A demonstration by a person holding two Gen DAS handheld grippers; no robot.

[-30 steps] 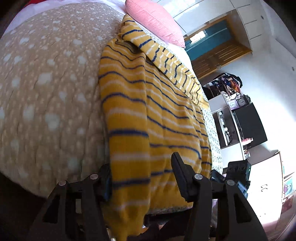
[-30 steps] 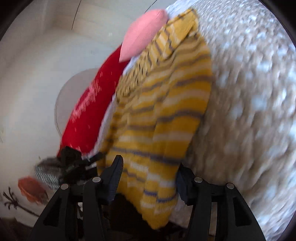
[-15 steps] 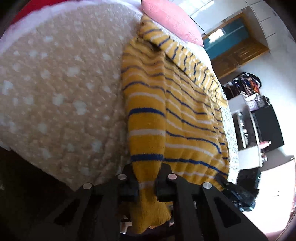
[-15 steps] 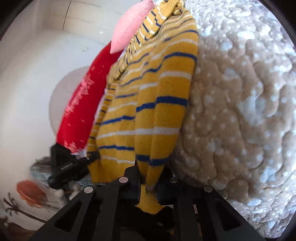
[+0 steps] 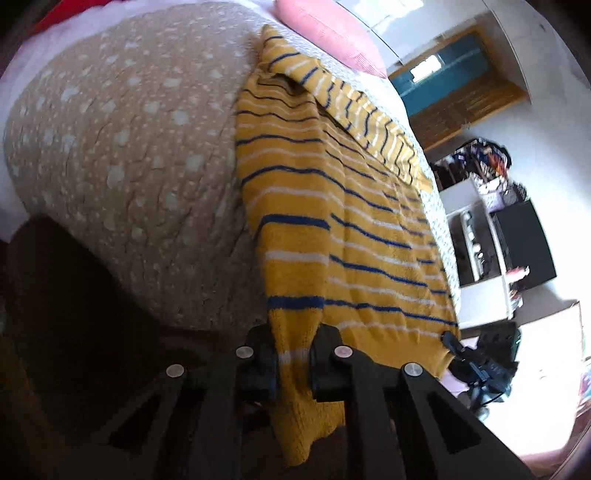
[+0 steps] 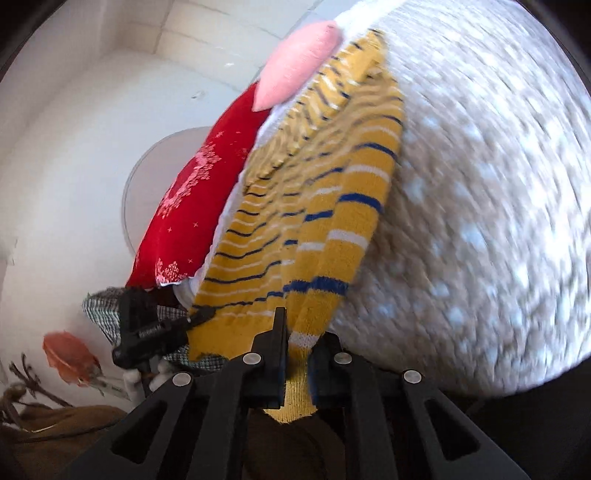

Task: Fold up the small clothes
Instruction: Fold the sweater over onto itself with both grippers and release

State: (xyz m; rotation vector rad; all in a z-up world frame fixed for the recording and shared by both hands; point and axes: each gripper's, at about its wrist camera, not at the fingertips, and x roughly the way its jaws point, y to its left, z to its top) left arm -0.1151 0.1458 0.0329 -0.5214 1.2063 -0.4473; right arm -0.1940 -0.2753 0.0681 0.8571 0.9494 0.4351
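A yellow sweater (image 5: 332, 229) with blue and white stripes lies flat on the bed, one sleeve folded across its top. My left gripper (image 5: 293, 358) is shut on the sweater's near bottom corner, and the hem hangs down between the fingers. In the right wrist view the same sweater (image 6: 321, 229) stretches away up the bed. My right gripper (image 6: 297, 363) has its jaws closing on the other bottom corner, the pads pressing the knit. Each view shows the other gripper as a black shape at the far hem corner.
The bed carries a beige quilt with pale spots (image 5: 129, 147) (image 6: 480, 221). A pink pillow (image 5: 328, 33) lies at the head, a red cushion (image 6: 192, 206) beside it. White shelves and a black cabinet (image 5: 524, 240) stand past the bed's far side.
Both grippers went from open around the hem to shut on its corners. Both then moved, and the hem is lifted slightly off the bed edge.
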